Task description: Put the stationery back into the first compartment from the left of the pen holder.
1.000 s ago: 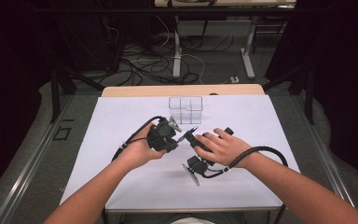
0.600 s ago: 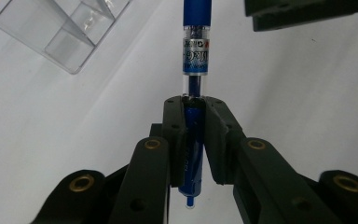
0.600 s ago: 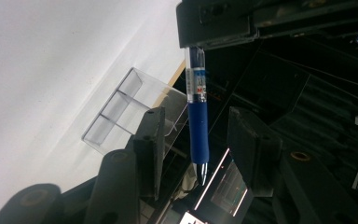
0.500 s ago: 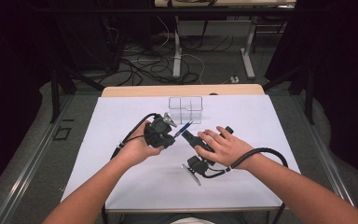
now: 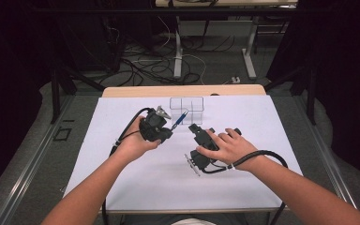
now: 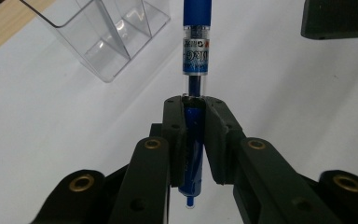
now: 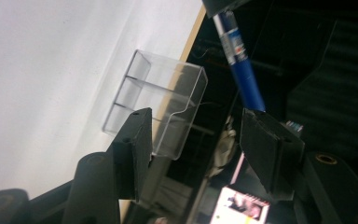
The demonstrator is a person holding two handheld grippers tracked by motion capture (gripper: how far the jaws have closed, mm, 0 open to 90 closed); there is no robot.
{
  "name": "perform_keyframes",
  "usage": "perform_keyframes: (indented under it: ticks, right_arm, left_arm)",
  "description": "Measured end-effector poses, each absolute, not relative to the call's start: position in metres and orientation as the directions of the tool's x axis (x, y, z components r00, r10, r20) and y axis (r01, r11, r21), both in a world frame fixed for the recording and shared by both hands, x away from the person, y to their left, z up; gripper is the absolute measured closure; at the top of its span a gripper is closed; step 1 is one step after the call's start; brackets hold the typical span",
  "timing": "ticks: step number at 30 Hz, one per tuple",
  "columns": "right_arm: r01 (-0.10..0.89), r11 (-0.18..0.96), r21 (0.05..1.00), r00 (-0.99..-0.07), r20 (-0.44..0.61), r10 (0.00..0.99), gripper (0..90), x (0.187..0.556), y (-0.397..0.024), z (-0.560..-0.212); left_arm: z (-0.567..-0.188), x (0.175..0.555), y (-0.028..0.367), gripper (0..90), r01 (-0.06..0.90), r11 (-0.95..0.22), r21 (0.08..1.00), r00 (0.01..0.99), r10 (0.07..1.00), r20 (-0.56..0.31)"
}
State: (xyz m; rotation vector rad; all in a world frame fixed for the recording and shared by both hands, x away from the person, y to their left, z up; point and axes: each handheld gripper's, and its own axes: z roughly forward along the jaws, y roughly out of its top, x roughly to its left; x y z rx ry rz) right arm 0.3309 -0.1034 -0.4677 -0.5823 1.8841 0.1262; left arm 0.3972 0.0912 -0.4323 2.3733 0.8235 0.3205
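**Pen clamped in the left gripper, right jaws parted beside it**

While the left gripper (image 5: 165, 123) hangs above the middle of the white table cover (image 5: 122, 178), its two black jaws are pressed together on a blue pen (image 6: 195, 56) — the left gripper view shows the barrel pinched between the pads, a short tip poking out below and the labelled length running forward past the jaw ends. In the high view the pen (image 5: 180, 117) slants up and away from the person, its far end just short of the clear plastic organizer (image 5: 187, 108). That organizer stands near the far edge of the cover, its dividers splitting it into open-topped compartments (the left gripper view shows the open mouth tilted toward the camera).

The right gripper (image 5: 196, 133) lies low by the person's right hand (image 5: 227, 149), well inside the cover's right edge. Its jaws have just been opening and stand apart with nothing between them; in the right gripper view the pen (image 7: 240, 58) passes beyond the right-hand jaw, seemingly clear of it, though the angle makes that hard to judge.

Bare white surface lies on every side of both grippers — broadest toward the near edge and the left. A wooden strip (image 5: 183, 91) of tabletop shows behind the organizer.
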Motion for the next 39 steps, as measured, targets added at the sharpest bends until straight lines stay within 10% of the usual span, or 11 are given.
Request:
perform_keyframes:
  ticks: [25,39]
  right_arm:
    - [-0.110,0.870,0.481,-0.627,-0.713,0.315,7.2,0.345,-0.120,-0.465]
    - [0.208,0.614,0.761,-0.686,-0.334,0.646,0.0,0.360,-0.150,-0.469]
  left_arm:
    - [-0.412,0.426,0.114,79.6,0.452,-0.396,0.799,0.691,0.722,-0.032]
    - [-0.394,0.451,0.117,79.6,0.395,-0.219,0.892,0.625,0.775,-0.086]
